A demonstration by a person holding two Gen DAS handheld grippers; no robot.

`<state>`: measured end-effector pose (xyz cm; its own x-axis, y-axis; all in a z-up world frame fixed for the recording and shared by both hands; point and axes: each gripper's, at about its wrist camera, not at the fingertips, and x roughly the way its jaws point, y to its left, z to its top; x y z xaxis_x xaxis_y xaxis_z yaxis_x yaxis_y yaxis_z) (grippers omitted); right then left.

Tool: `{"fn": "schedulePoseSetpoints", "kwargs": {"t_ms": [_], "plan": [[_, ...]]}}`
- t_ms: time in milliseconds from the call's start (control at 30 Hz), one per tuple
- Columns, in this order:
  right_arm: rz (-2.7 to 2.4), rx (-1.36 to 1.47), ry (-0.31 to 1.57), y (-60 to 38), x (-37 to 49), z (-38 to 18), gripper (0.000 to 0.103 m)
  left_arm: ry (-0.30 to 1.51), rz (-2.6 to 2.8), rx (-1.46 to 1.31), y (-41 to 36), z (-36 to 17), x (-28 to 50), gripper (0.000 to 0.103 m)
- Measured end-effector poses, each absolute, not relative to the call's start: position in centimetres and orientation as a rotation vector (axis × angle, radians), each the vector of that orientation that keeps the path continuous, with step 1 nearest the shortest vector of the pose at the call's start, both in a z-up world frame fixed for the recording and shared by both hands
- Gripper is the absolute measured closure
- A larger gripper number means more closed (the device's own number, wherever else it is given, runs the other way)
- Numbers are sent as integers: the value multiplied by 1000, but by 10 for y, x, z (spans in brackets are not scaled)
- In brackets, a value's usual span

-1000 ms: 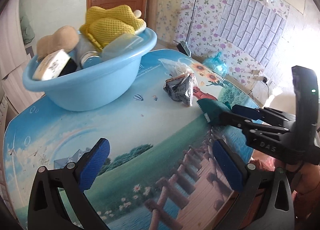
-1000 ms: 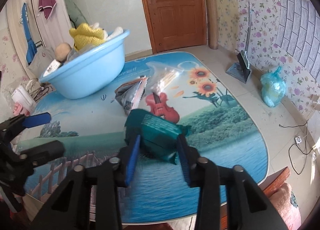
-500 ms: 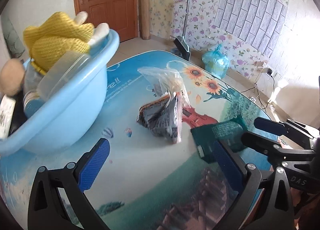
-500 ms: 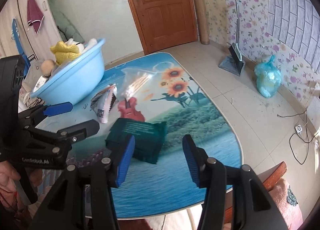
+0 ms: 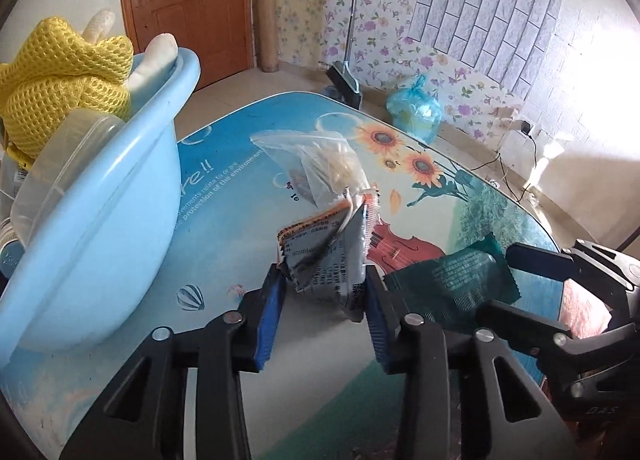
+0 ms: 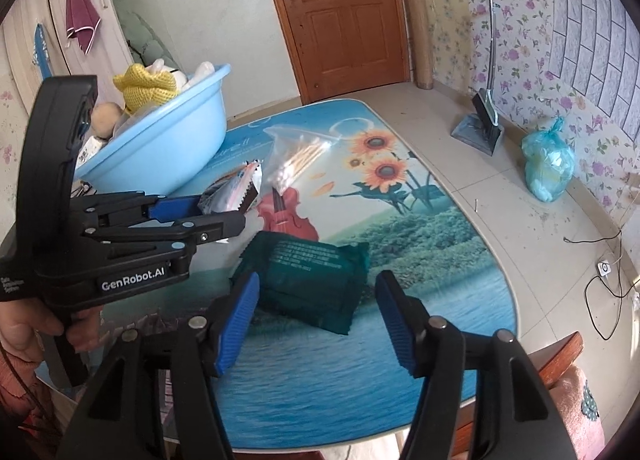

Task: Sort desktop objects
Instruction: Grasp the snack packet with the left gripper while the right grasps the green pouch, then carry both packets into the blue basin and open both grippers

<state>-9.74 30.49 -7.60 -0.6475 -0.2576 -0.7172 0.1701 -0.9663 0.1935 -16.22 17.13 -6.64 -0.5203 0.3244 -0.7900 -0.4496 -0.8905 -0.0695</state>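
Observation:
A crumpled silver snack packet (image 5: 328,260) stands on the picture-printed table (image 5: 216,236), and my left gripper (image 5: 324,304) is shut on its lower part. In the right wrist view that left gripper (image 6: 216,215) reaches the same packet (image 6: 232,191) from the left. A dark green packet (image 6: 312,284) lies flat on the table (image 6: 440,260), just ahead of my right gripper (image 6: 316,320), which stands open around its near end without touching. The green packet (image 5: 452,280) and right gripper (image 5: 524,284) also show at the right of the left wrist view.
A light blue basin (image 5: 100,219) holding a yellow mesh item (image 5: 60,71) and other things sits at the left. A clear bag of cotton swabs (image 6: 296,155) lies behind the silver packet. A dustpan (image 6: 480,127) and a blue rubbish bag (image 6: 548,167) are on the floor.
My left gripper swung right to the silver packet and closed on it. My right gripper let go of the green packet, which now lies on the table, and opened wide.

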Motion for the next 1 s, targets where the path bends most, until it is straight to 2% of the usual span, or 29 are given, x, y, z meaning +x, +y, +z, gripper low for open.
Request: {"fn": "schedulePoseSetpoints", "kwargs": {"t_ms": [133,267,300,400,433,600,1000], "plan": [[-2659,1179,-94,294,-101,-78,30,185,2388,-1207,167,-65,-154,70],[-2704,1176,62,276,-101,-83,27,186,2393,-1215,160,-63,-143,70],[-2713,1167,97,273,-100,-84,28,178,2396,-1217,157,-62,-140,70],[-2705,1141,115,269,-98,-82,53,157,2406,-1229,145,-59,-130,70],[-2700,1147,112,269,-98,-81,56,155,2413,-1235,140,-58,-125,70],[-2665,1142,13,271,-92,-75,58,133,2444,-1260,119,-53,-104,70],[-2665,971,38,238,-55,-30,58,35,2545,-1224,74,-28,-59,70]]}}
